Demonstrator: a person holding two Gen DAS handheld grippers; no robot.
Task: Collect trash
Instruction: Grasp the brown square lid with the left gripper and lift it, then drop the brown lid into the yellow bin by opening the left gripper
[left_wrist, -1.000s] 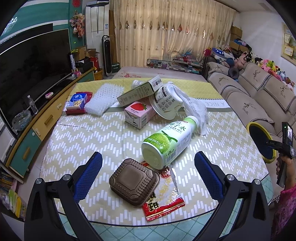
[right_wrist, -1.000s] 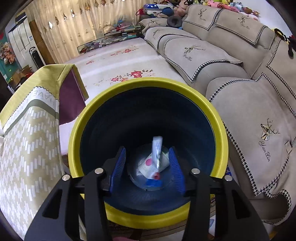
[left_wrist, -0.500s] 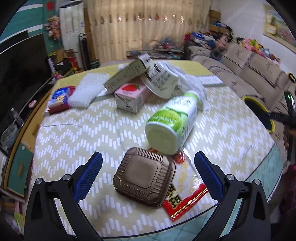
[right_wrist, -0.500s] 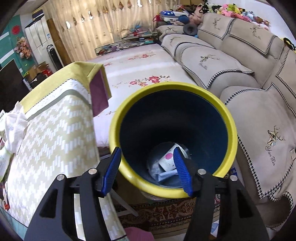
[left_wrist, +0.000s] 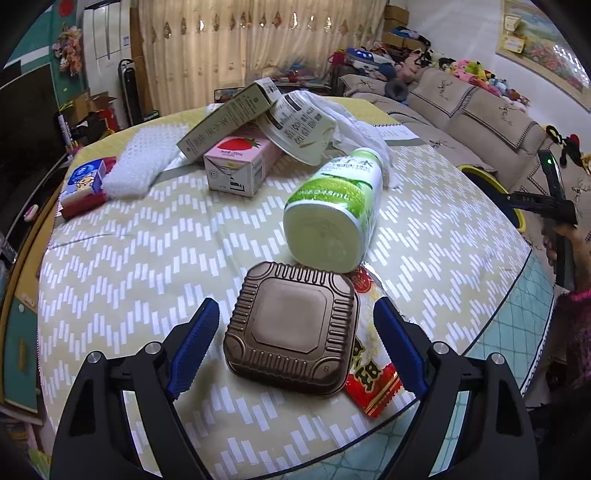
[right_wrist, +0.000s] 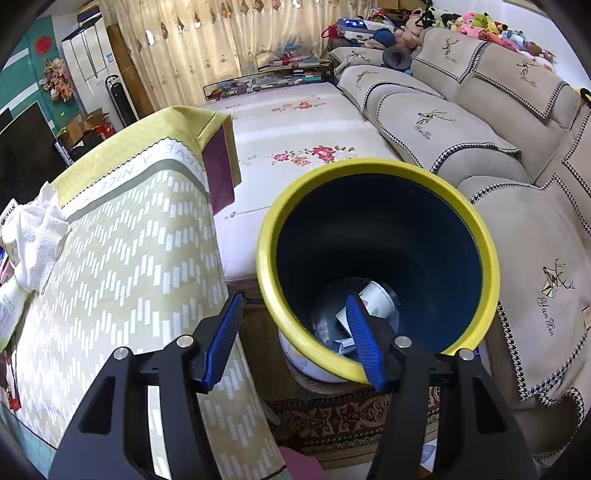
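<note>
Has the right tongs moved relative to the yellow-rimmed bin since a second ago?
Yes. The right tongs have shifted off the bin toward the table.

surface: round table under a yellow-and-white zigzag cloth (left_wrist: 122, 258) | between the left tongs: square ribbed brown plastic lid (left_wrist: 291, 325), partly over a red snack wrapper (left_wrist: 373, 384) | beyond: green-labelled bottle on its side (left_wrist: 340, 206), pink strawberry carton (left_wrist: 236, 166), white foam net (left_wrist: 144, 162), white crumpled tissue (left_wrist: 354, 125)

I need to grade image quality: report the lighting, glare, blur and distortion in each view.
Left wrist view: sharp, evenly lit, soft glare on the brown tray, table edge bowed by fisheye. Right wrist view: sharp, bright room, but the bin interior is dark, dimming the trash at its bottom; corners black.
</note>
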